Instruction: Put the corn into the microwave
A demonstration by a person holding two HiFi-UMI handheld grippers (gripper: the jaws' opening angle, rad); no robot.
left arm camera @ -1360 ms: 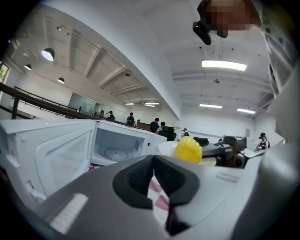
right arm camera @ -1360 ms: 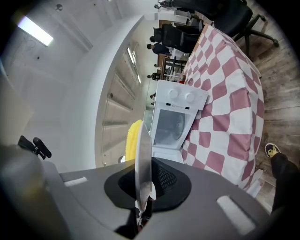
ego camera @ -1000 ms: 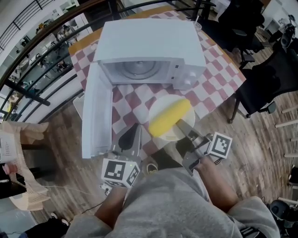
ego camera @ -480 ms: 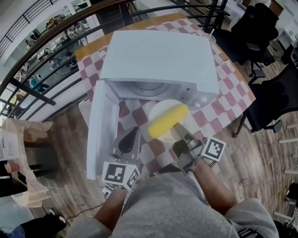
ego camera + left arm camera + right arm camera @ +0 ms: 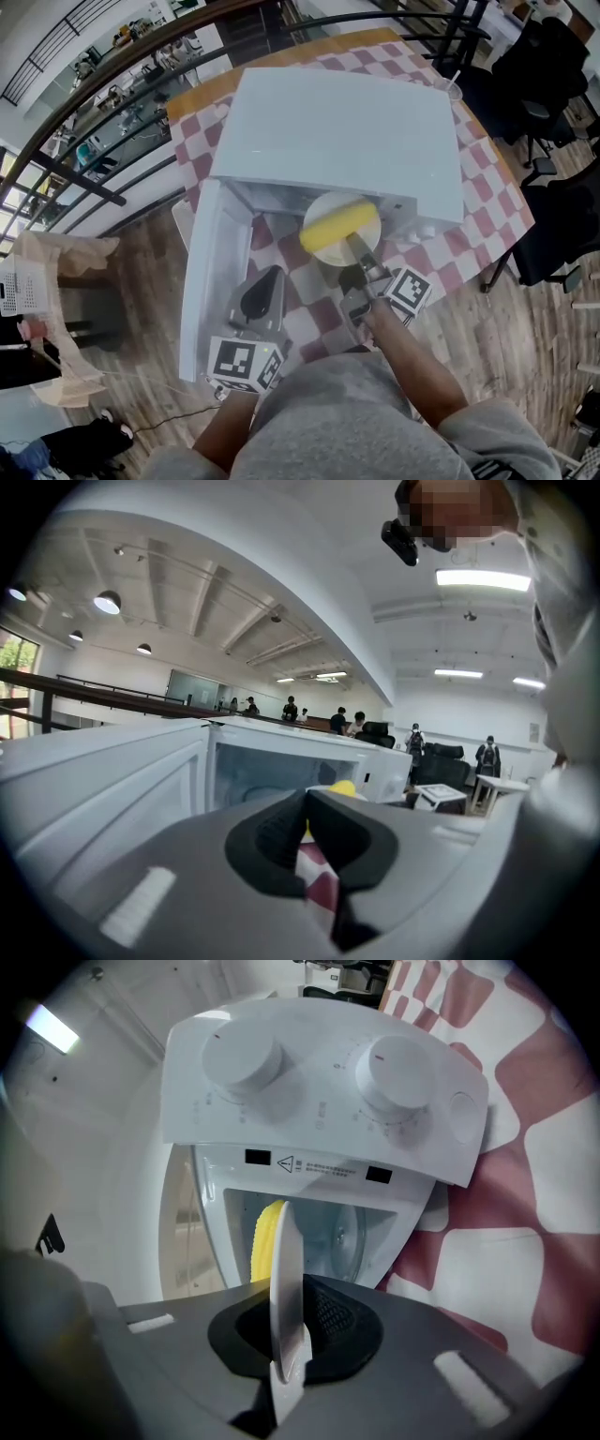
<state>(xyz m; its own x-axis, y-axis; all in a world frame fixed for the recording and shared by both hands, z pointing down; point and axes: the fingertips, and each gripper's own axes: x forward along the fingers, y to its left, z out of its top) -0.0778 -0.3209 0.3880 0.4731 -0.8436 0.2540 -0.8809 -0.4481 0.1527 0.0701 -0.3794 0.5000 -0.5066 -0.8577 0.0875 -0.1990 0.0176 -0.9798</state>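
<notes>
The yellow corn [image 5: 339, 228] lies on a white plate [image 5: 323, 256] at the mouth of the white microwave [image 5: 347, 131], whose door [image 5: 202, 281] hangs open to the left. My right gripper [image 5: 356, 246] is shut on the plate's near rim. In the right gripper view the plate [image 5: 286, 1241] stands edge-on between the jaws, with the corn [image 5: 267, 1241] behind it against the open cavity. My left gripper [image 5: 277, 272] hovers shut and empty beside the door, over the checked cloth. In the left gripper view the corn [image 5: 343, 787] peeks out just above that gripper [image 5: 306, 808].
The microwave stands on a table with a red-and-white checked cloth [image 5: 309, 309]. A clear cup [image 5: 450, 89] sits at the table's far right corner. Black chairs [image 5: 553, 66] stand to the right, and a railing [image 5: 94, 178] runs along the left. Two knobs [image 5: 394, 1072] face the right gripper.
My right gripper has carried the plate and corn forward, from over the table's near edge to the microwave's opening. The left gripper has also moved forward alongside the door.
</notes>
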